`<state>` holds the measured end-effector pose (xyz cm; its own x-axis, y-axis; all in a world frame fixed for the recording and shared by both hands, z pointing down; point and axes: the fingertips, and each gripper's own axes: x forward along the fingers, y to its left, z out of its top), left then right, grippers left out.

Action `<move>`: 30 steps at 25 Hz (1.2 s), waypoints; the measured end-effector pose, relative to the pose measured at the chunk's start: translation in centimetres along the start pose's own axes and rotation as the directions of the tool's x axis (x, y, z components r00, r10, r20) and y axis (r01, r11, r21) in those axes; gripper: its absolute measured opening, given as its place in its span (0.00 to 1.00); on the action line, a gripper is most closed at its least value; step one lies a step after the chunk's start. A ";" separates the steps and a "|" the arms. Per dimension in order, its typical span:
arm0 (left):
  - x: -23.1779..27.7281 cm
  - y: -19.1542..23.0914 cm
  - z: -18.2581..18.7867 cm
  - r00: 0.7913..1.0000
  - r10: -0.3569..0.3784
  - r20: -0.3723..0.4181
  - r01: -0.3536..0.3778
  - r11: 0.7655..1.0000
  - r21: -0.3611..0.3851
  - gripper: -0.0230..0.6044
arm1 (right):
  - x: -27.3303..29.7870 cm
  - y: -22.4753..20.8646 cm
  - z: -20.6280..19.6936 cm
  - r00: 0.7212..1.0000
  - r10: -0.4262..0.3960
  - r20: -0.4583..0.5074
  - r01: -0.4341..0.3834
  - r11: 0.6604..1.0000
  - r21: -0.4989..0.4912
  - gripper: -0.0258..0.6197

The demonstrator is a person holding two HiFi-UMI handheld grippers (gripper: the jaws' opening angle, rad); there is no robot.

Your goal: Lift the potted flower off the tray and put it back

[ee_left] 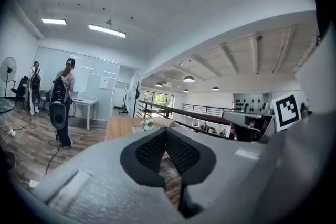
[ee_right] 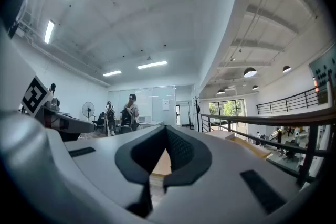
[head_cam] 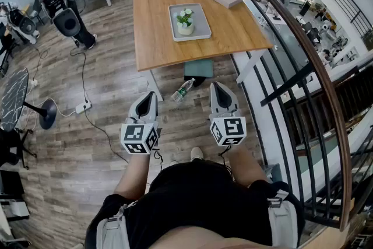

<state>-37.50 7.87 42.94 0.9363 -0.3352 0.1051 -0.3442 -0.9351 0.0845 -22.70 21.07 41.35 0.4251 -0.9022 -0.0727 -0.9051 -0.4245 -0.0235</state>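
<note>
Potted flower point(head_cam: 185, 21) is sat upright in the tray point(head_cam: 201, 34) on the tabletop point(head_cam: 154, 38), well apart from the left gripper point(head_cam: 150, 96) and right gripper point(head_cam: 217, 87), both closed up with nothing held. It's probably light, with a hard, smooth, breakable pot and soft blooms. It's best gripped round the pot's body, not the stems.

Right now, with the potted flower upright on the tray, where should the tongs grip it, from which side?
Take the potted flower by its round pale pot, below the blooms, coming in level from the table's near edge. It stands upright on the tray, flowers crowding its top, so a grasp from above would likely crush them.
</note>
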 end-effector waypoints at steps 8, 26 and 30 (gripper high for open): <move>0.8 -1.0 0.1 1.000 -0.001 0.011 0.001 1.000 0.004 0.06 | 0.0 -0.8 -0.2 1.000 0.008 0.015 -0.009 1.000 0.004 0.04; 9.7 -5.2 0.3 1.000 -0.017 -0.008 0.017 0.999 0.027 0.06 | 3.3 -9.9 -1.5 1.000 0.001 -0.002 -0.001 1.000 0.030 0.04; 12.2 -6.3 0.8 1.000 -0.003 -0.004 0.003 1.000 0.016 0.06 | 5.0 -12.9 -1.5 1.000 0.014 -0.021 -0.013 0.999 0.029 0.04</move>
<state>-23.82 9.60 42.85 0.9371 -0.3316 0.1089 -0.3399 -0.9379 0.0688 -8.86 21.92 42.76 0.4126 -0.9094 -0.0525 -0.9106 -0.4102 -0.0513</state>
